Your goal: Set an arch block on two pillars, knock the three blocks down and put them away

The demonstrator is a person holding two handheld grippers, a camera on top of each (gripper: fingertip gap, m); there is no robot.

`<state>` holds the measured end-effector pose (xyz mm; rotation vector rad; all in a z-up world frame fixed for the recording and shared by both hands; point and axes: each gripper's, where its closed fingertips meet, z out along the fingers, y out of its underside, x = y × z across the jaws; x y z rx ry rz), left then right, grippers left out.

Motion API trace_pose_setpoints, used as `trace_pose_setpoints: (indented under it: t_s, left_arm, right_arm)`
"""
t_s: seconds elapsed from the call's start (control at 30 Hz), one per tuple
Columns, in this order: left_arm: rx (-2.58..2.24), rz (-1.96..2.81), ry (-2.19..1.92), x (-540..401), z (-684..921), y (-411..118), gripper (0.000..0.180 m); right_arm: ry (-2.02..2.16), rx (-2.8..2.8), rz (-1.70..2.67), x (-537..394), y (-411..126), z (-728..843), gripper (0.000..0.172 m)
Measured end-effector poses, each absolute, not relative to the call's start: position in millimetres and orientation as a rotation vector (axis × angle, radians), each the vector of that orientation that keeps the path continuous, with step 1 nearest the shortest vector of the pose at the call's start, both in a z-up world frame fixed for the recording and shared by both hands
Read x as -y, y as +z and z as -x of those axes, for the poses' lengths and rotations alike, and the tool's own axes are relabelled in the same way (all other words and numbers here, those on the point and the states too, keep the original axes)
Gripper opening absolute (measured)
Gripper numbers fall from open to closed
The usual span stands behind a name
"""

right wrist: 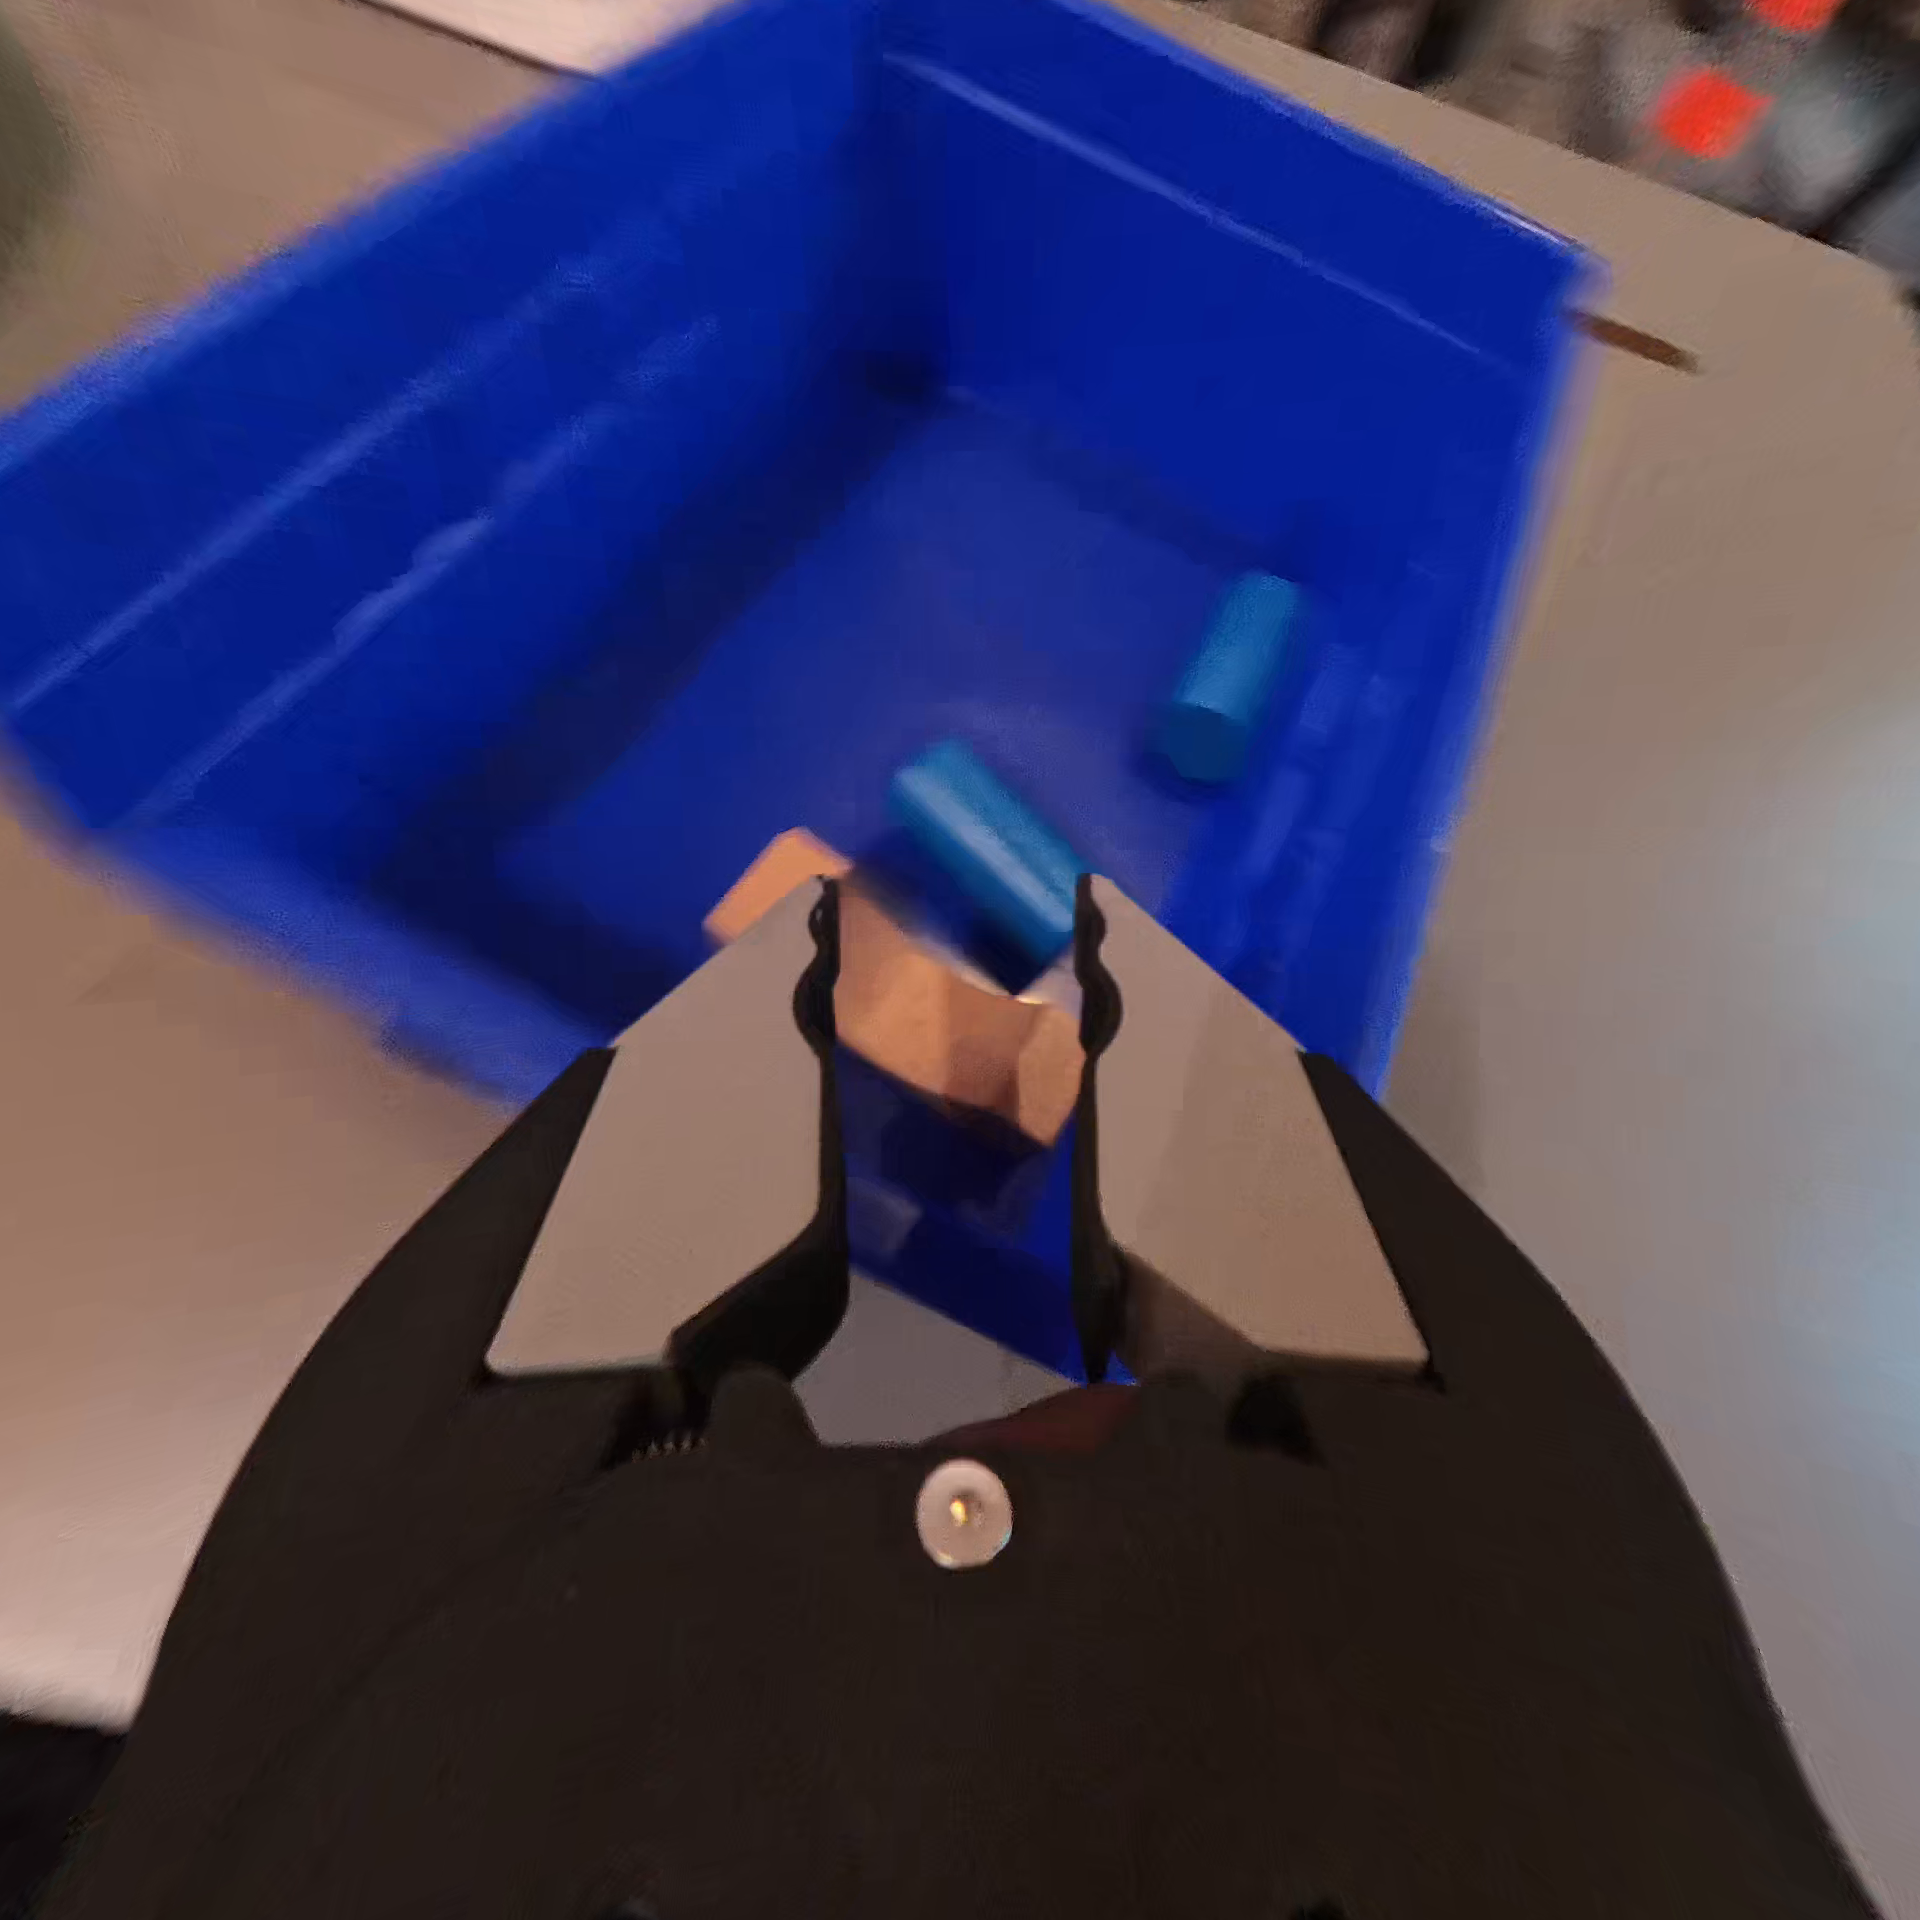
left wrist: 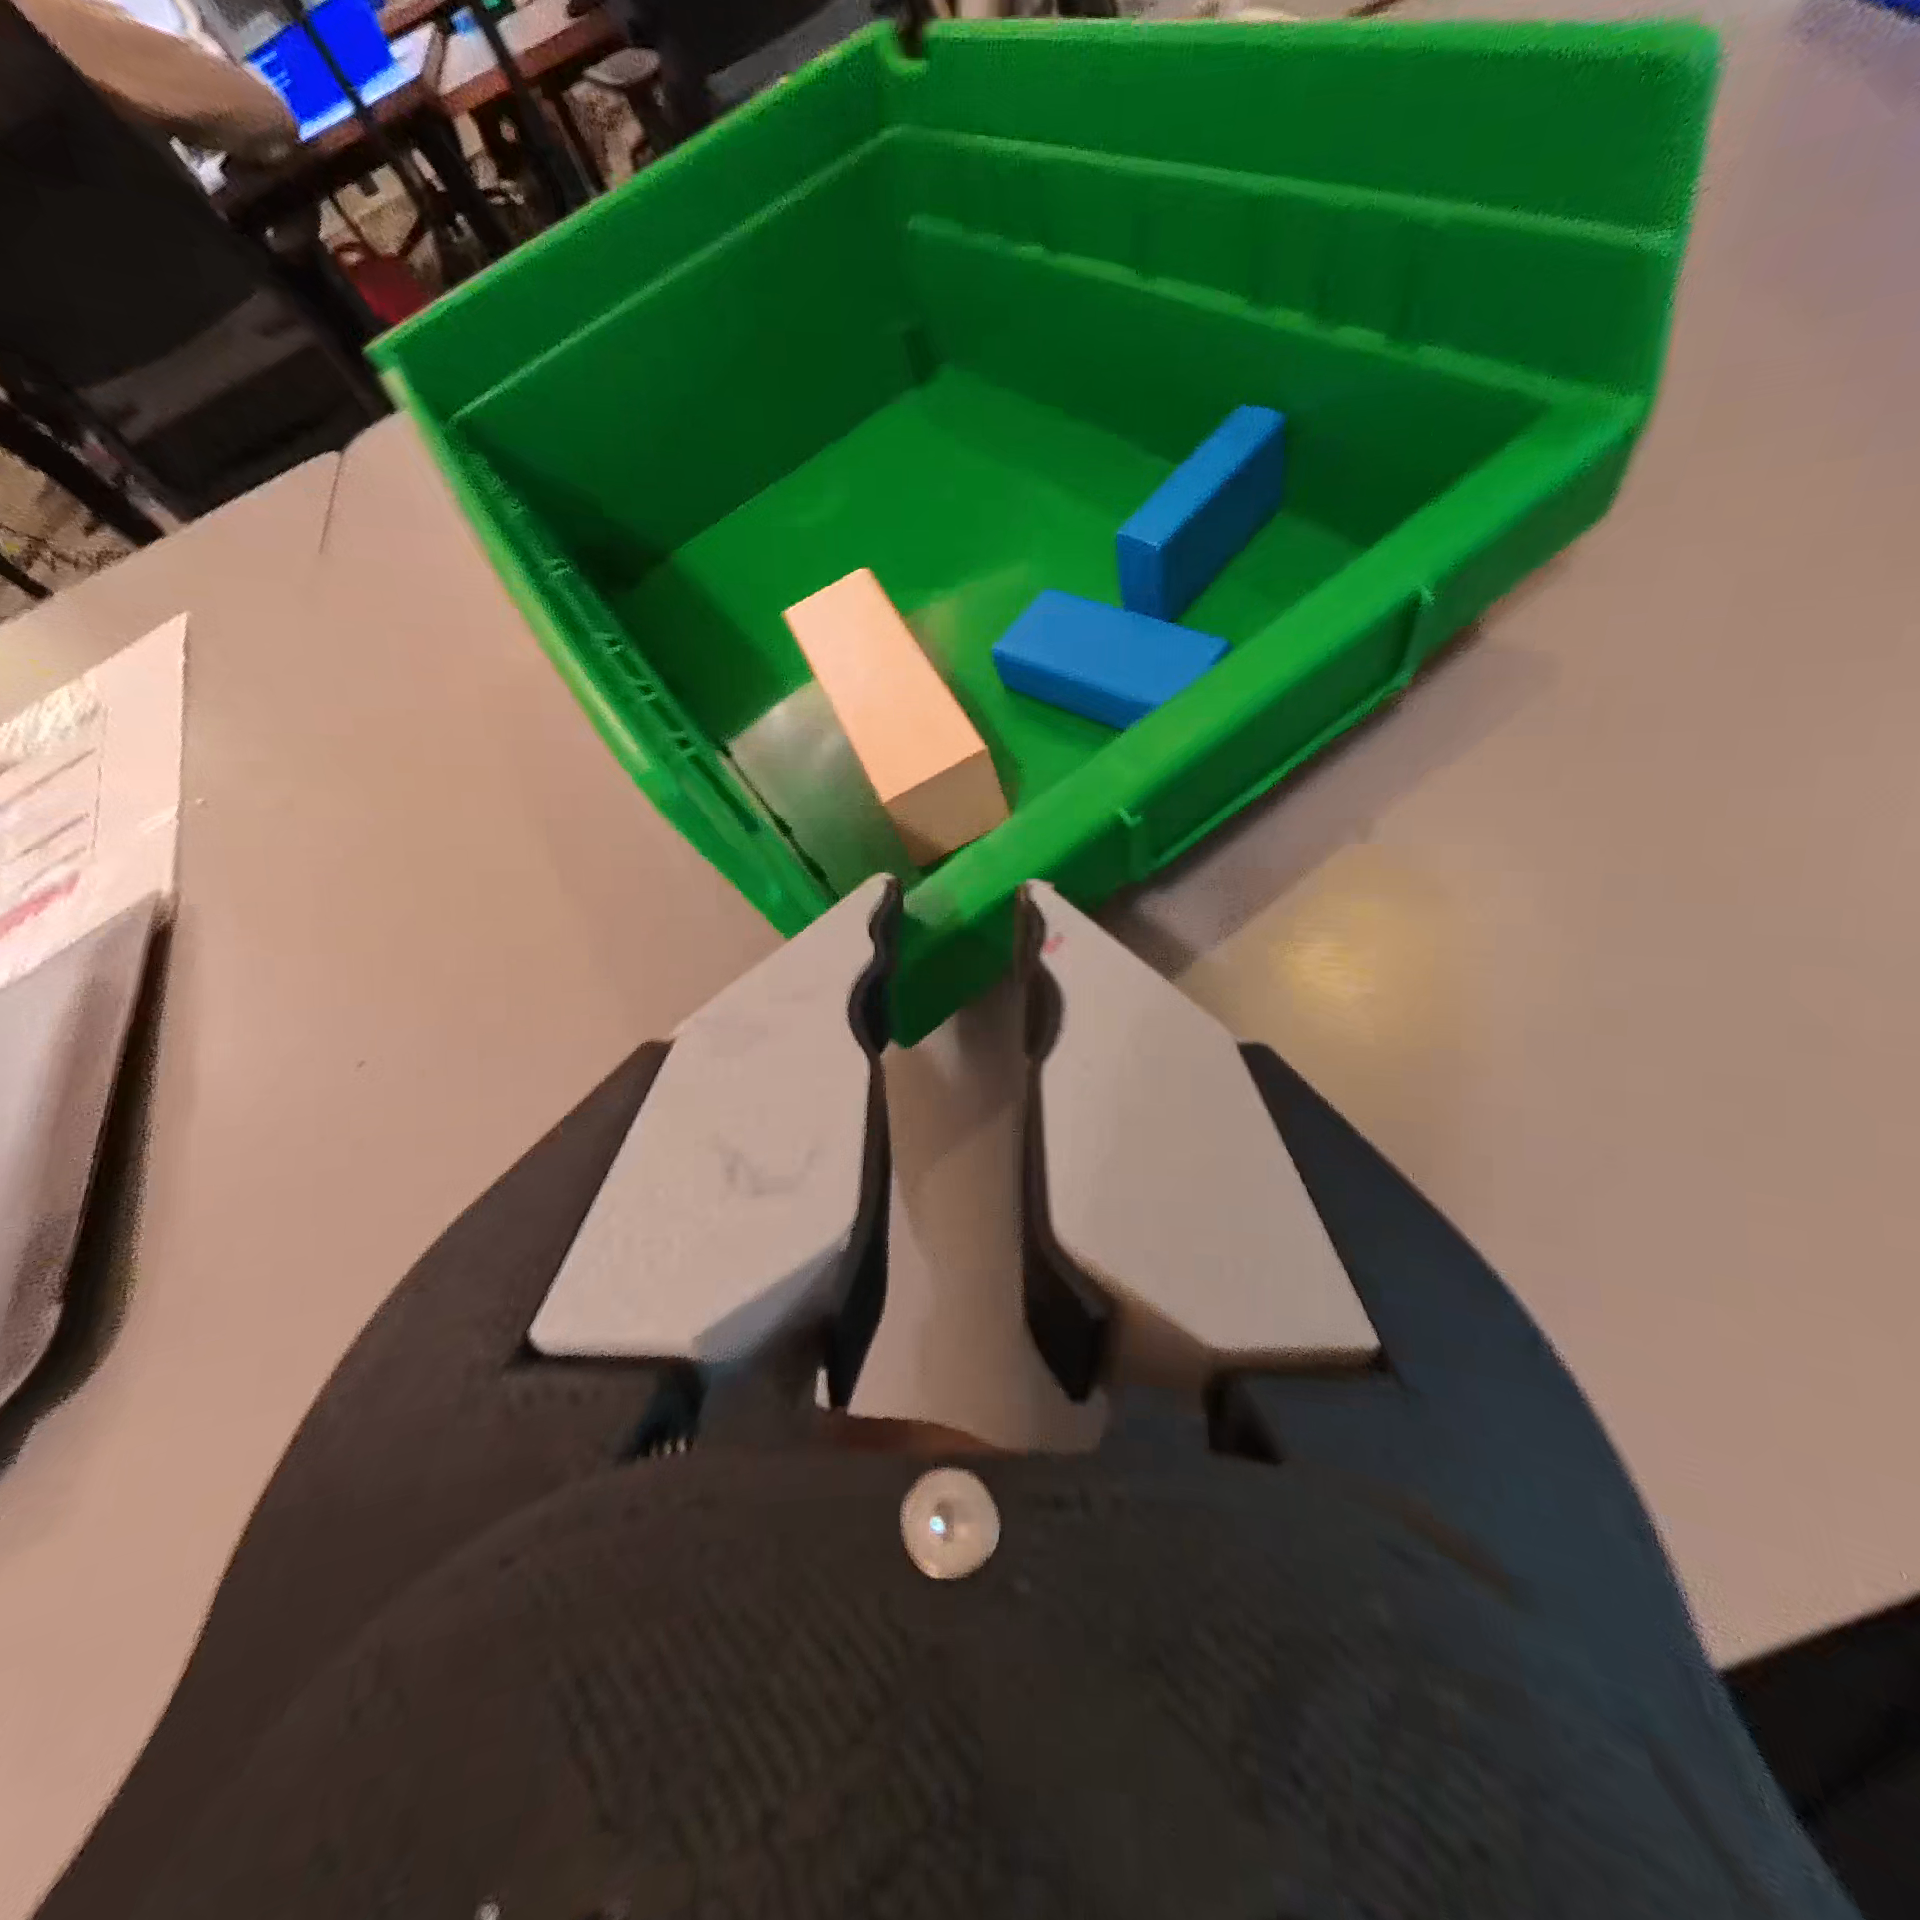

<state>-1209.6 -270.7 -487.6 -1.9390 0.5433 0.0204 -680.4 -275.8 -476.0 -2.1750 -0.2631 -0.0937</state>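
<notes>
A pale wooden arch block, its curved cut-out facing up, lies smeared by blur between the right gripper's parted fingers over the blue bin; the pads seem not to press it. Two blue cylinders lie toward 12 and 1 o'clock. The left gripper gapes bare, its fingers straddling the green bin's corner.

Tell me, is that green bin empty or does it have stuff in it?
Not empty. The green bin holds a tan wooden block and two blue blocks lying on its floor.
</notes>
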Motion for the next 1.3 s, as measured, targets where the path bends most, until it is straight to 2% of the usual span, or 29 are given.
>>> trace_pose_setpoints:
  t_s: [0.07, 0.1, 0.13, 0.17, 0.23, 0.3, 0.33, 0.37, 0.4, 0.43, 0.47, 0.67, 0.73, 0.77, 0.83, 1.03, 1.17, 1.23, 1.3]
  left_arm:
    - [-0.413, 1.958, -0.028, 264.9, 1234.0, -480.7, 0.019]
    - [-0.361, 1.981, -0.081, 266.5, 1238.1, -478.5, 0.031]
    - [-0.345, 1.996, -0.163, 271.8, 1231.7, -475.3, 0.052]
    - [-0.371, 1.986, -0.255, 279.6, 1215.5, -469.9, 0.062]
    - [-0.482, 1.939, -0.358, 295.6, 1172.2, -460.2, 0.075]
    - [-0.593, 1.905, -0.323, 303.2, 1130.9, -457.2, 0.098]
    - [-0.637, 1.887, -0.291, 303.0, 1111.1, -456.6, 0.100]
    - [-0.675, 1.874, -0.260, 300.1, 1092.3, -457.0, 0.100]
    - [-0.704, 1.874, -0.224, 294.8, 1076.0, -459.5, 0.099]
    - [-0.718, 1.887, -0.180, 287.0, 1063.9, -463.3, 0.098]
    - [-0.712, 1.904, -0.137, 277.4, 1056.0, -466.7, 0.094]
    - [-0.530, 1.879, -0.039, 237.9, 1055.9, -463.6, 0.055]
    - [-0.503, 1.861, 0.039, 230.7, 1070.9, -462.6, 0.020]
    - [-0.504, 1.852, 0.041, 229.7, 1075.5, -462.0, 0.008]
    - [-0.468, 1.849, 0.056, 229.8, 1088.9, -460.4, 0.006]
    - [-0.309, 1.840, 0.006, 236.3, 1131.6, -461.4, 0.001]
    - [-0.316, 1.847, -0.025, 244.3, 1133.5, -461.3, 0.001]
    - [-0.325, 1.845, -0.079, 251.4, 1130.6, -458.6, 0.001]
    - [-0.349, 1.800, -0.130, 261.9, 1125.7, -451.2, 0.014]
  right_arm:
    - [-0.116, 0.152, 2.245, 275.5, -483.7, 641.2, 0.046]
    - [-0.024, 0.165, 2.241, 278.9, -482.3, 644.4, 0.048]
    - [0.076, 0.217, 2.192, 281.8, -474.0, 656.0, 0.054]
    - [0.151, 0.275, 2.128, 286.3, -463.1, 668.6, 0.062]
    - [0.287, 0.406, 2.035, 299.4, -446.9, 699.9, 0.065]
    - [0.349, 0.456, 1.983, 307.9, -437.5, 724.4, 0.037]
    - [0.337, 0.454, 1.968, 307.9, -434.9, 731.6, 0.024]
    - [0.336, 0.481, 1.947, 309.4, -432.5, 741.1, 0.020]
    - [0.363, 0.549, 1.925, 314.7, -430.6, 754.9, 0.056]
    - [0.364, 0.578, 1.902, 317.3, -428.5, 763.0, 0.080]
    - [0.342, 0.582, 1.900, 318.3, -428.5, 765.9, 0.071]
    - [0.296, 0.653, 1.995, 324.1, -452.4, 776.5, 0.074]
    - [0.170, 0.631, 2.067, 312.8, -472.8, 762.2, 0.053]
    - [0.128, 0.611, 2.086, 306.4, -480.4, 758.2, 0.039]
    - [0.048, 0.582, 2.062, 296.5, -483.1, 752.1, 0.019]
    - [-0.217, 0.456, 2.017, 268.5, -481.9, 737.7, 0.007]
    - [-0.185, 0.438, 2.012, 254.2, -482.6, 748.5, 0.010]
    - [-0.165, 0.474, 2.021, 257.2, -485.4, 761.5, 0.037]
    - [-0.261, 0.530, 1.968, 261.3, -485.0, 768.8, 0.061]
